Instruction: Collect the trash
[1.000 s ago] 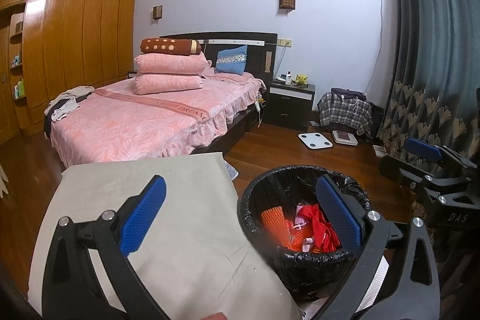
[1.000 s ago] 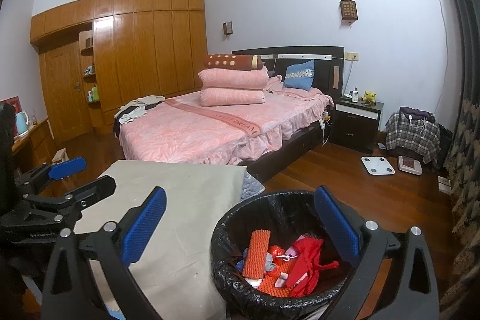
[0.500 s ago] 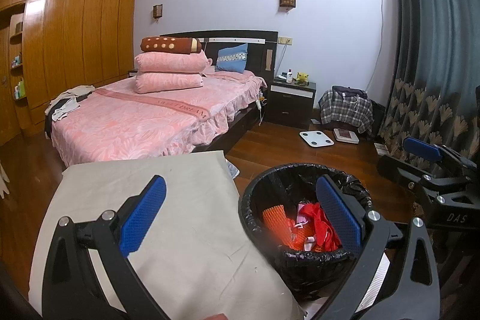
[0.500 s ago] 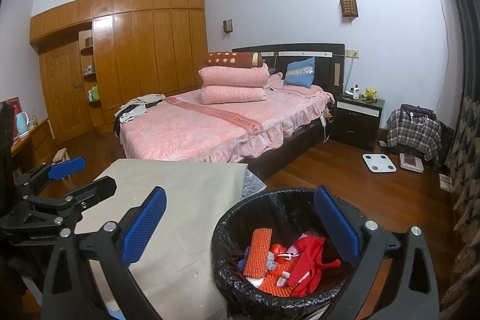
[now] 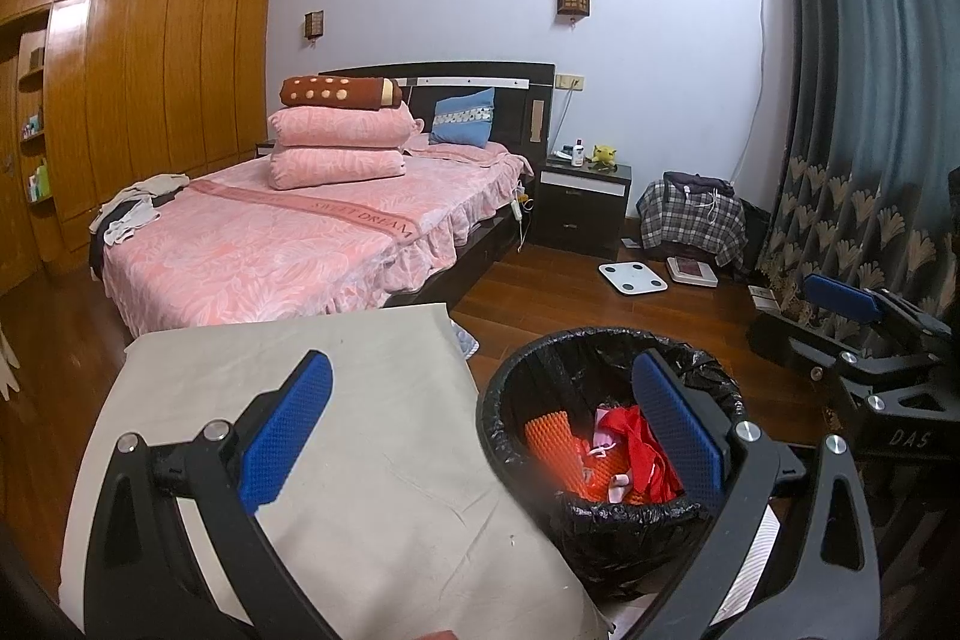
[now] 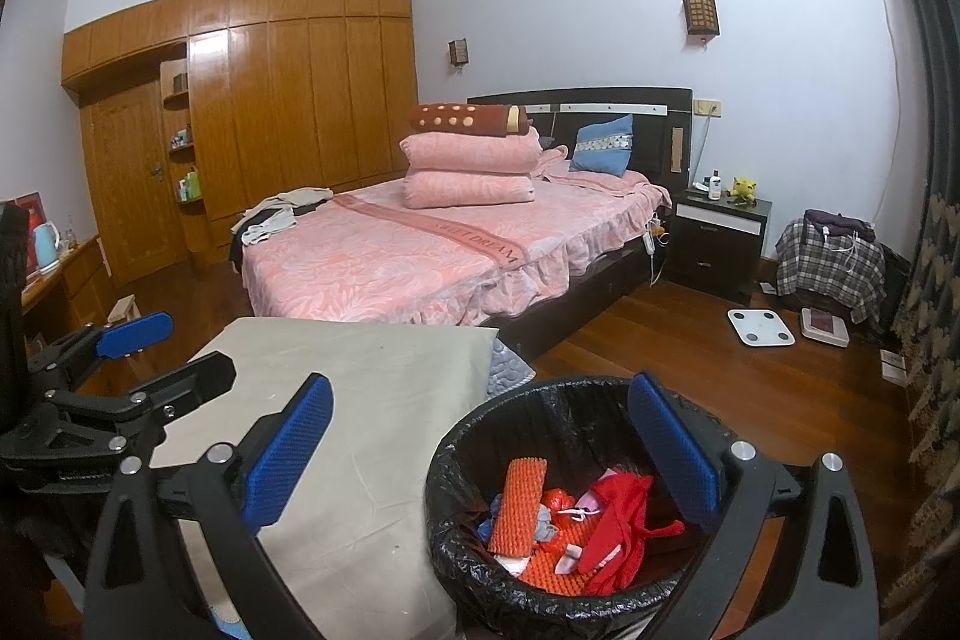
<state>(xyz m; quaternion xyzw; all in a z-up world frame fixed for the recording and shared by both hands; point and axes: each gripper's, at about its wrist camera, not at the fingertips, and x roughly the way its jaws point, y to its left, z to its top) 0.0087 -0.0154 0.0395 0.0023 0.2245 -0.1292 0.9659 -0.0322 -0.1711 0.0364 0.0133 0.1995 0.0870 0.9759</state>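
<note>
A bedroom seen from two handheld grippers, side by side. A round trash bin (image 6: 480,568), lined with a black plastic bag, stands upright on the wooden floor (image 6: 750,388) with its mouth facing up. It sits just beside the right edge of a table covered in a beige cloth (image 6: 360,400). Inside the bin lies trash: a ribbed orange strip (image 6: 517,505) with its long axis running roughly front to back, leaning against the pile, and a crumpled red piece (image 6: 624,520) to its right, among smaller scraps. The left gripper (image 5: 480,430) has its blue-padded fingers spread wide and holds nothing, one finger over the cloth and the other over the bin. The right gripper (image 6: 480,442) is likewise spread wide and empty, framing the bin's near left side. The cloth's surface is bare. Beyond the table's far edge is a pink bed (image 6: 432,256); open floor stretches right of the bin toward a dark curtain (image 5: 870,130).
</note>
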